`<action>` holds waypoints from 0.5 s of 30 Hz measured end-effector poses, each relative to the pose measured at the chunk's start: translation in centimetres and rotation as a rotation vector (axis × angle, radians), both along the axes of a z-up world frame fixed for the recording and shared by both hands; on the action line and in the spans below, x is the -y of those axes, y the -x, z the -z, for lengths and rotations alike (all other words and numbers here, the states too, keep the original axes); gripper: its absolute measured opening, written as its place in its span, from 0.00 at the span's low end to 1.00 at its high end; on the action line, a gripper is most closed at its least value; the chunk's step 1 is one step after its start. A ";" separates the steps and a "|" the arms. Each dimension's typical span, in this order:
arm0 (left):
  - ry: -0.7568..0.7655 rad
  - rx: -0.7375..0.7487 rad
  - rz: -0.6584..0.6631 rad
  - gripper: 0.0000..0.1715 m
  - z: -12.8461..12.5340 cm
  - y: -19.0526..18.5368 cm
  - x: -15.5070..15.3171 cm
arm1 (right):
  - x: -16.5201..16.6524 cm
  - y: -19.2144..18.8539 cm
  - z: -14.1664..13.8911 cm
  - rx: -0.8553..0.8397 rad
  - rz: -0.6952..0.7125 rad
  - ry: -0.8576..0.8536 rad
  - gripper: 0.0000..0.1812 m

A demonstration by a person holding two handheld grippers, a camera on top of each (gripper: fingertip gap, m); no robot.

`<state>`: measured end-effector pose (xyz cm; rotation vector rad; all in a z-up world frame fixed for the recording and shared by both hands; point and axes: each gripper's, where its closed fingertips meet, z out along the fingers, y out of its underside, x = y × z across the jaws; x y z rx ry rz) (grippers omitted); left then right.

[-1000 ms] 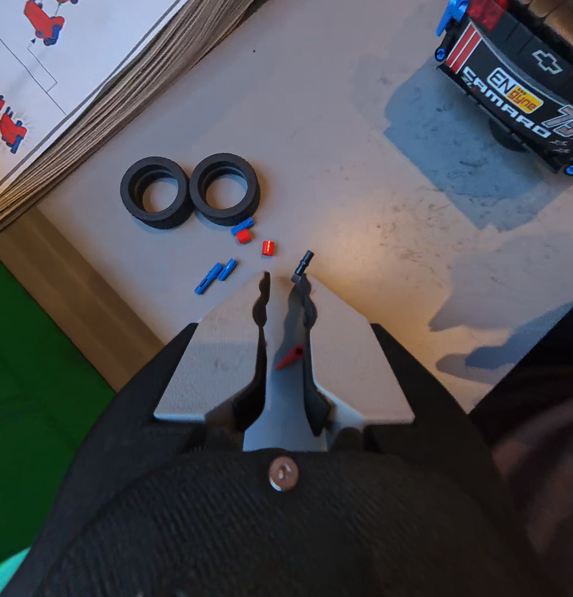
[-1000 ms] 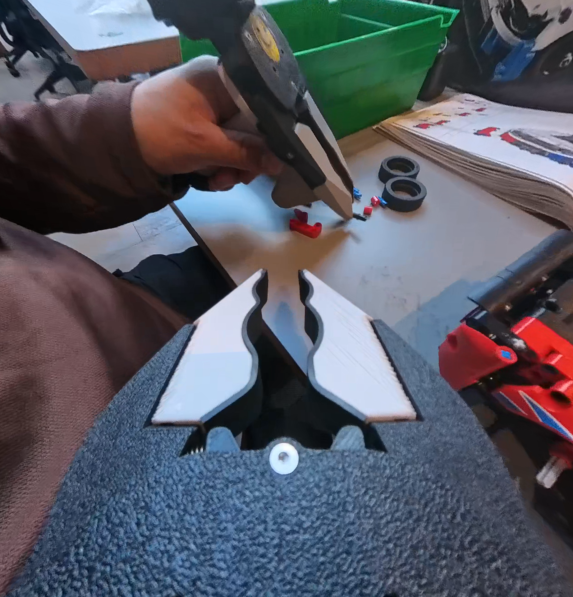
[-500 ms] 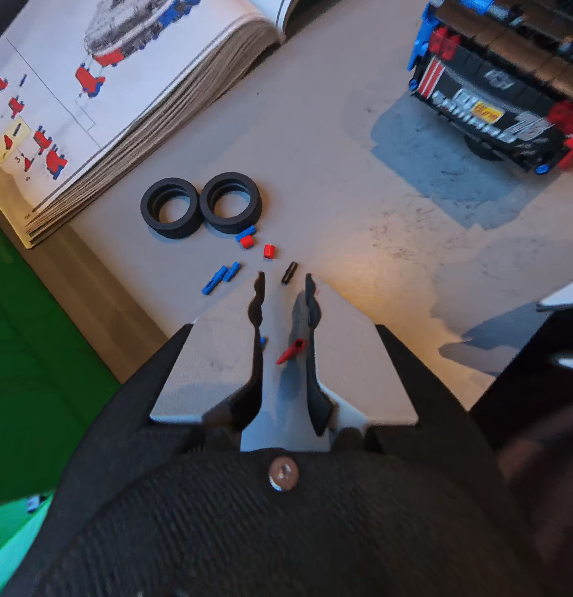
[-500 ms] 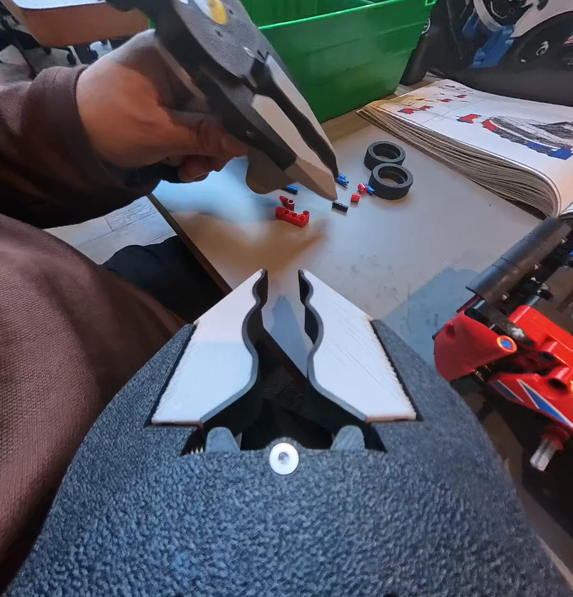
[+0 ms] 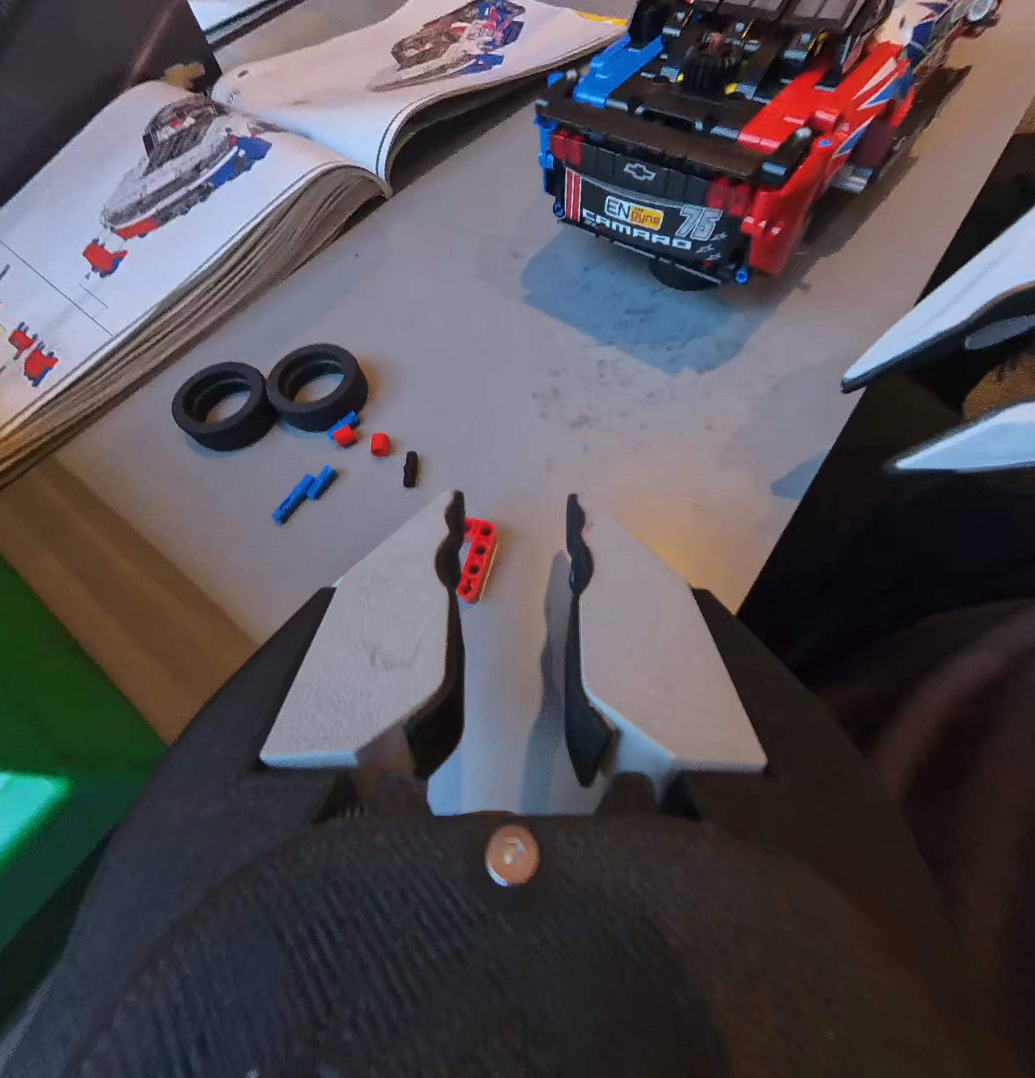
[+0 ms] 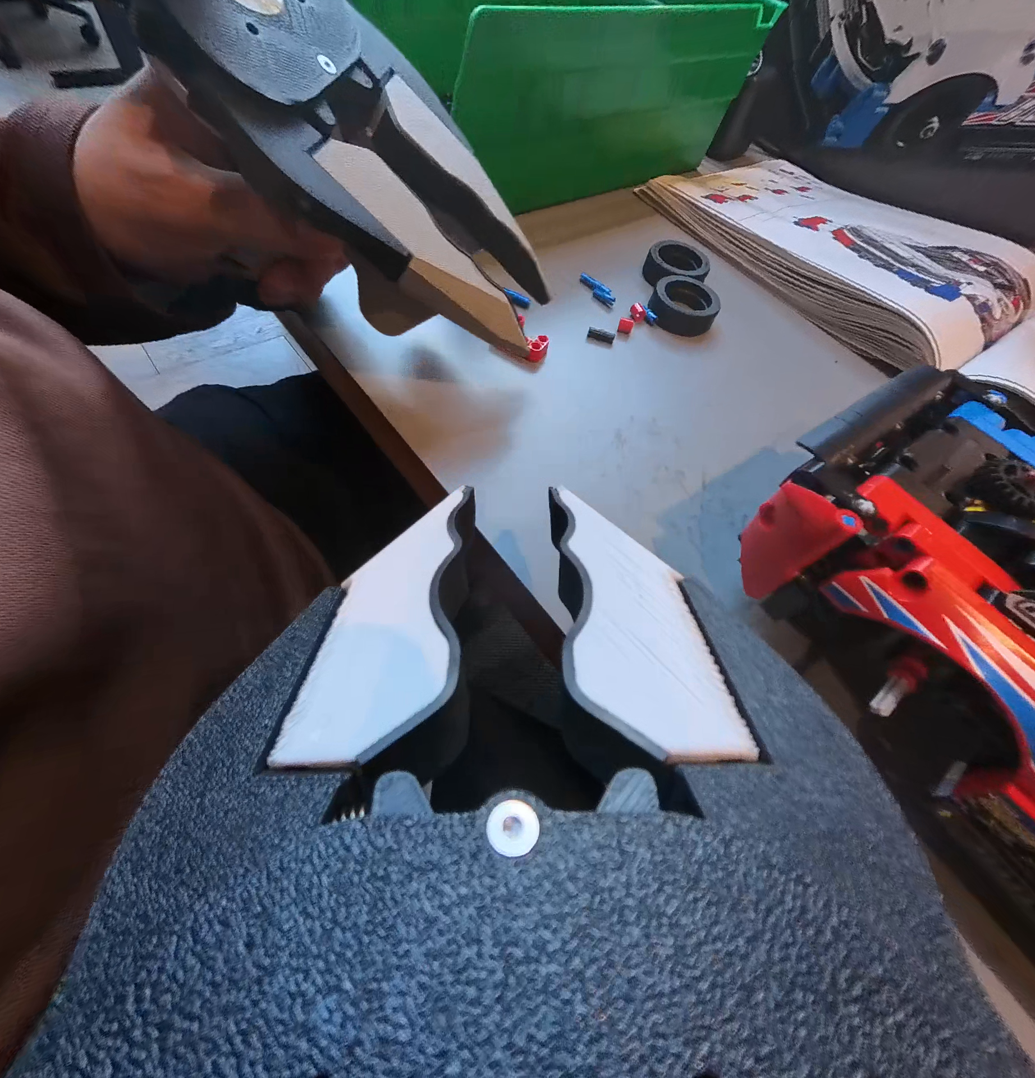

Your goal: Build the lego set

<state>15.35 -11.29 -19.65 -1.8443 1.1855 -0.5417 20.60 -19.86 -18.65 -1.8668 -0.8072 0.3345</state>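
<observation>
Tilting steeply down toward the table [image 5: 562,361], the left gripper [image 5: 512,501] has its jaws apart with nothing between them, its tips low over a red beam [image 5: 477,560] that lies partly hidden under the left finger; in the right wrist view a hand [image 6: 177,204] in a brown sleeve [image 6: 48,408] grips its handle from the side, and one tip sits at or just above the beam's end, contact not clear; the right gripper [image 6: 510,501] hangs level near the table's near edge, well apart from the small parts, jaws spread and empty; just beyond the left gripper lie a black pin [image 5: 410,468], a red bush [image 5: 379,444], a red-and-blue piece [image 5: 344,431] touching one of two tyres [image 5: 270,394] set side by side, and blue pins [image 5: 302,493] to the left; a car [image 5: 725,146], red, blue and black, stands farther off to the right, its black rear panel bearing a sticker with a number, lettering and an emblem; a manual [image 5: 183,192] lies open at the far left with drawings of the model and small numbered steps; a green bin [image 6: 591,99] sits beyond the table edge, and a box [image 6: 935,70] showing a white and blue car stands behind the manual
</observation>
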 end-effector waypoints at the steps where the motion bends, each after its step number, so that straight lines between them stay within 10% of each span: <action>1: 0.005 0.011 0.005 0.19 -0.1 0.2 0.2 | 0.0 0.1 0.1 -0.003 -0.003 0.001 0.14; 15: -0.145 0.119 0.057 0.15 -2.9 0.3 0.3 | -0.6 1.9 0.9 -0.052 -0.047 0.034 0.14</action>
